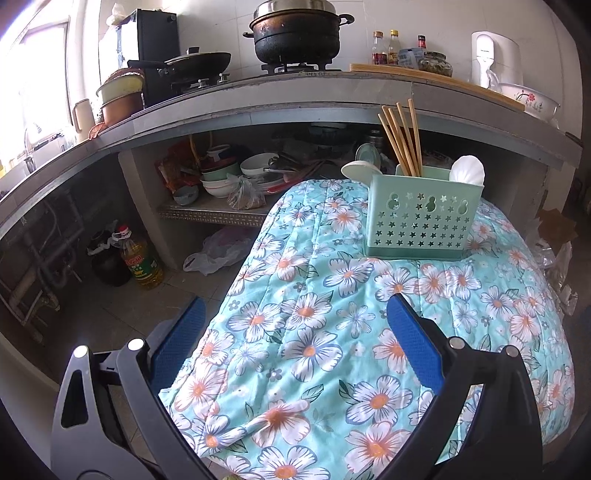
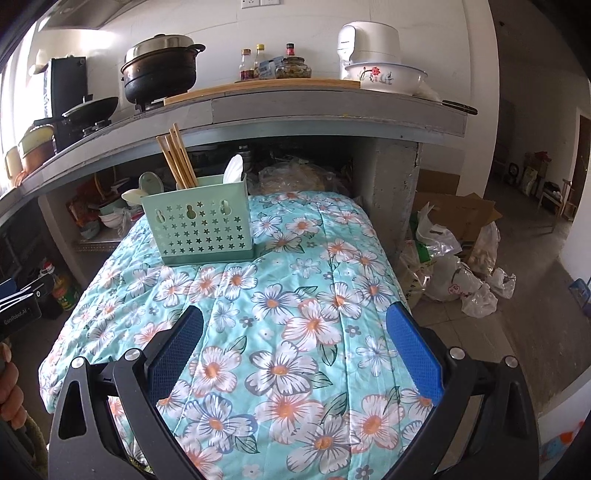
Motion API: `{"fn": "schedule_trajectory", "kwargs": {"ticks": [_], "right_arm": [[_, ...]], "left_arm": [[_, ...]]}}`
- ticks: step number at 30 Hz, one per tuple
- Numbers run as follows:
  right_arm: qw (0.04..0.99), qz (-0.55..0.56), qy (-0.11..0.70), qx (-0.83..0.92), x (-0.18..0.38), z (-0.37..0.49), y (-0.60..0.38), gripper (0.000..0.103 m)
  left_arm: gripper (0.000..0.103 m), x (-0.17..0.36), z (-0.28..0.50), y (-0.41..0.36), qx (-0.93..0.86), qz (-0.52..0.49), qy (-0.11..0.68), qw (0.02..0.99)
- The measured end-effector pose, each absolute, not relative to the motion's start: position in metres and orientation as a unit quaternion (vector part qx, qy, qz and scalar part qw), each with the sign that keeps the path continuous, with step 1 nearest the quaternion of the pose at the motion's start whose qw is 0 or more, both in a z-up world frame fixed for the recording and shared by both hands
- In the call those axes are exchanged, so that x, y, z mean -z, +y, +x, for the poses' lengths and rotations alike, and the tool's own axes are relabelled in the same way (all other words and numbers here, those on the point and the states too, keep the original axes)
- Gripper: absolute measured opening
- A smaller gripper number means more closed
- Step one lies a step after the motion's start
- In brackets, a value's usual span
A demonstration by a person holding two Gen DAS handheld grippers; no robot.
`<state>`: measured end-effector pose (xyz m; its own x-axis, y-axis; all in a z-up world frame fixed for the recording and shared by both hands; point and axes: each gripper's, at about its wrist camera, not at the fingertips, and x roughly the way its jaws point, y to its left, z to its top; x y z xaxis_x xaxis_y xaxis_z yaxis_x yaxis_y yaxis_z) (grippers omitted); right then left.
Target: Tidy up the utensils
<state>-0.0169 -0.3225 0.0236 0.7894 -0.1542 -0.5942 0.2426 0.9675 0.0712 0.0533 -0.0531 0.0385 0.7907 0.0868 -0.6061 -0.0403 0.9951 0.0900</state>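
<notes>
Both grippers, left (image 1: 295, 332) & right (image 2: 295, 332), hover w/ fingers spread, empty. Chopsticks (image 1: 400, 138) stand in green utensil caddy (image 1: 421, 218) at 12 o'clock on soft floral quilt (image 1: 314, 332); a nudge could tip it.

White walls (image 2: 424, 22), grey counter (image 1: 295, 96), tiled floor (image 1: 147, 314), bright window (image 1: 33, 74)

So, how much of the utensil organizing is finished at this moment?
Looks nearly done: the chopsticks and a white spoon stand in the green holder on the floral cloth. Nothing is in hand; the left gripper and right gripper are open and empty. No loose utensils show on the cloth.
</notes>
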Motion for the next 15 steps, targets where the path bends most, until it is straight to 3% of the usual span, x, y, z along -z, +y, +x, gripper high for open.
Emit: {"fn": "schedule_trajectory", "kwargs": {"ticks": [15], "right_arm": [[0.944,0.068,0.307,0.100,-0.0242,-0.0162,-0.3209,0.096]], "left_arm": [[0.095,-0.0375,0.0524,-0.0564,-0.029,0.042,0.321,0.946]]}}
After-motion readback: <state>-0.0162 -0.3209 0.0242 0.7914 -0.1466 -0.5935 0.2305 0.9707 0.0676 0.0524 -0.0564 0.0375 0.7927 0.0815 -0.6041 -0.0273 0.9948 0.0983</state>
